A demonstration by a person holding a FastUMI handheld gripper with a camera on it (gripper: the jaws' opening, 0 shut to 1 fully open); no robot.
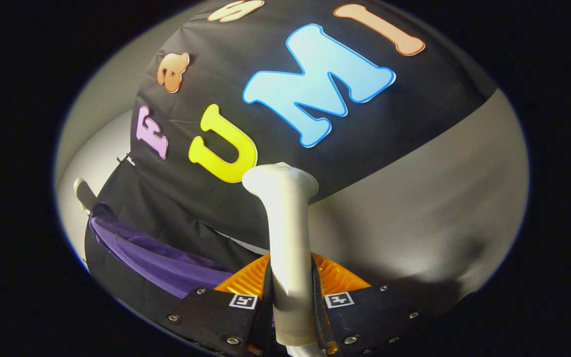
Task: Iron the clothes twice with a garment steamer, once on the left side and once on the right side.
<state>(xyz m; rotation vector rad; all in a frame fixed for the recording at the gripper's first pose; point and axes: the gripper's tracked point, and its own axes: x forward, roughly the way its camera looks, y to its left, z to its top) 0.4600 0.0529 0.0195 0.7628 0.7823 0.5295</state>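
Note:
My gripper (290,297) is shut on the white handle of the garment steamer (288,233), which stands up between the two fingers. The steamer's head (279,179) flares out at the top, beyond the fingertips. A purple garment (161,260) hangs to the left of the fingers, seen edge-on against the black cloth wall. A white hanger end (81,191) sticks out above the garment. The steamer head is apart from the garment, to its right.
The black cloth wall (414,109) rises behind the steamer. A grey surface (414,218) spreads to the right of the steamer. A pale wall (97,148) lies beyond the garment on the left.

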